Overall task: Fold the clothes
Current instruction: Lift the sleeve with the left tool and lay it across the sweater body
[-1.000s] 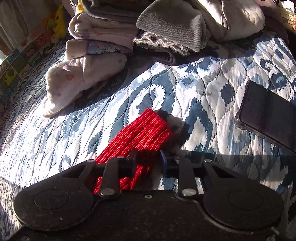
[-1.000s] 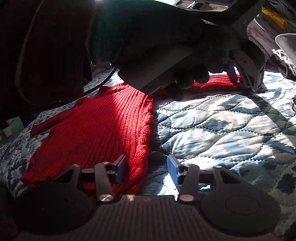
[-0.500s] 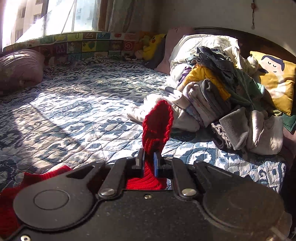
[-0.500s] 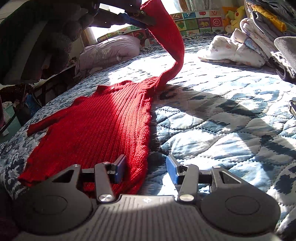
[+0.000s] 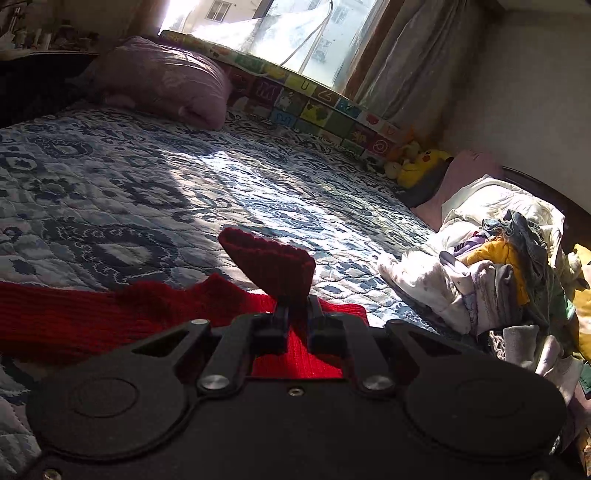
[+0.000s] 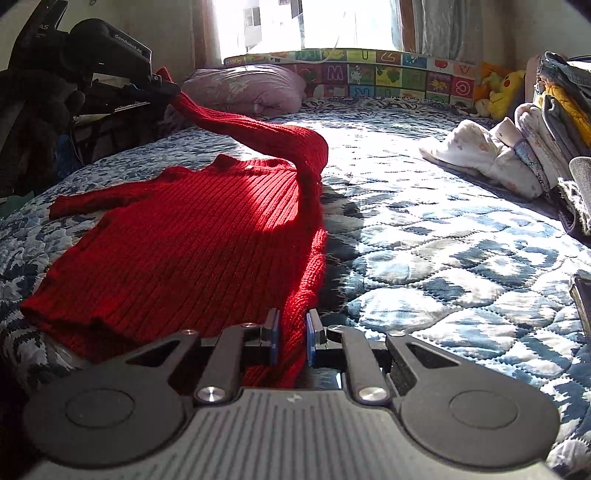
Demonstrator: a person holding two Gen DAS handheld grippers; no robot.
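Left gripper (image 5: pixel 296 310) lifted above the bed, jaws pinched tight on the cuff end of the red sweater (image 6: pixel 192 236), cuff poking up past the fingertips. Seen from the right wrist camera at upper left (image 6: pixel 162 84), gripped by a dark gloved hand (image 6: pixel 44 110) and carrying the sleeve (image 6: pixel 255 131) slantwise over the sweater's chest. Right gripper (image 6: pixel 291 338) low and level near the bed surface at the near hem, jaws drawn in on the sweater's right side edge, knit filling the gap between the blue pads; hard to tell how firmly clamped. Sweater body spread flat on the blue and white quilt (image 6: pixel 424 236), front left part of the bed, other sleeve (image 6: pixel 110 194) stretched out to the left. Long axis from hem at the near edge to collar farther off, toward the window (image 6: pixel 314 22). Raised sleeve arching from the right shoulder up and leftward to the left gripper, crossing above the collar. Purple pillow (image 6: pixel 247 86) and a colourful letter mat (image 6: pixel 388 75) along the far side under the window, yellow plush toy (image 6: pixel 506 92) in the far right corner. Heap of clothes (image 6: pixel 535 147) on the right side of the bed, well apart from the sweater. Open quilt between sweater and heap, strong sun across it.
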